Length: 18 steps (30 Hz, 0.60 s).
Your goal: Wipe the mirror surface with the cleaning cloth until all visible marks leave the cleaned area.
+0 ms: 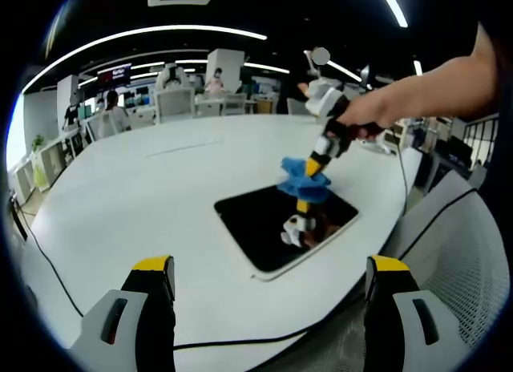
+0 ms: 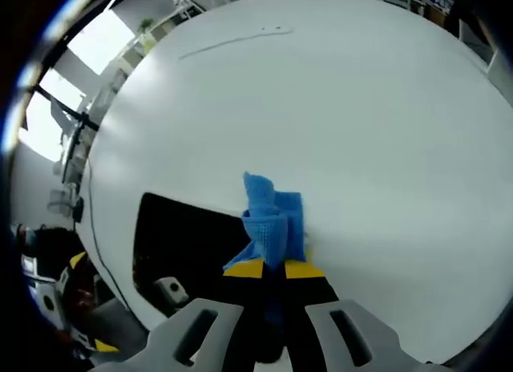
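A: Looking along the left tongs point(image 1: 268, 288), what lies ahead?

B: Their jaws stand wide apart with nothing between them. Ahead on the white surface point(image 1: 144, 196) lies the mirror point(image 1: 272, 220), a dark rounded rectangle set slantwise, its long axis running from near left to far right. The right tongs point(image 1: 313, 167) come down on it from the far right, held by a hand point(image 1: 377, 107), with the blue cloth point(image 1: 304, 175) bunched at their tip over the mirror's far part.

A: And the right gripper view?

B: The right tongs point(image 2: 272, 268) are closed on the cloth point(image 2: 272, 216), which juts straight ahead from the tips. The mirror point(image 2: 184, 236) spreads left of the tips; the cloth sits near its right edge, though I cannot quite tell whether it is pressing on the glass or on the surface point(image 2: 361, 107) beside it.

A: So which way would the wipe go?

B: Leftward in that view, I'd judge. The right tongs are much nearer; the left hang well short of the mirror.
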Tool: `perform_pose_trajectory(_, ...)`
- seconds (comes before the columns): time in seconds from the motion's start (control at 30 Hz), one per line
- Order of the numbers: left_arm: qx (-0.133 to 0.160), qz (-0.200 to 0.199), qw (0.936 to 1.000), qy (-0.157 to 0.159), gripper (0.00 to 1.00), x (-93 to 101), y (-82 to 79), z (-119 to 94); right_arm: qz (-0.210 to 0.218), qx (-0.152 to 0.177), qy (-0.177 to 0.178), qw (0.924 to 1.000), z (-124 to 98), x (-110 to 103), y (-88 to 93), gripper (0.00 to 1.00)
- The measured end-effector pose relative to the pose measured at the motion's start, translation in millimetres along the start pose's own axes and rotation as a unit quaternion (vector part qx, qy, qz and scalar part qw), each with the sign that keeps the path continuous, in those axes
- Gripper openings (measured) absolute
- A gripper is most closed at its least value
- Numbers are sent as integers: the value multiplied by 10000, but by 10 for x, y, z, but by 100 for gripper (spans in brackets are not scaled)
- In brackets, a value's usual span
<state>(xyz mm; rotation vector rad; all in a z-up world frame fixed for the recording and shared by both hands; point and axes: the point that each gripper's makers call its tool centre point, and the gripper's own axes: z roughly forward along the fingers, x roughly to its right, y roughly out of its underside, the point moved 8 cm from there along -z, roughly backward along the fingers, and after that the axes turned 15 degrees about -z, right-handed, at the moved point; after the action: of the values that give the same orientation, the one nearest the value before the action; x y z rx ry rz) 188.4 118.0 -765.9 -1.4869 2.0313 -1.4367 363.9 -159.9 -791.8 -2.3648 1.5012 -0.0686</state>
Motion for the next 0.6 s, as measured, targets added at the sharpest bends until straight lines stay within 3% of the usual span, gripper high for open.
perform_pose_trajectory(0.6,12,-2,10000,68,99,11,-2,-5,-278,-116,-130,9995,172,-488,-188,1)
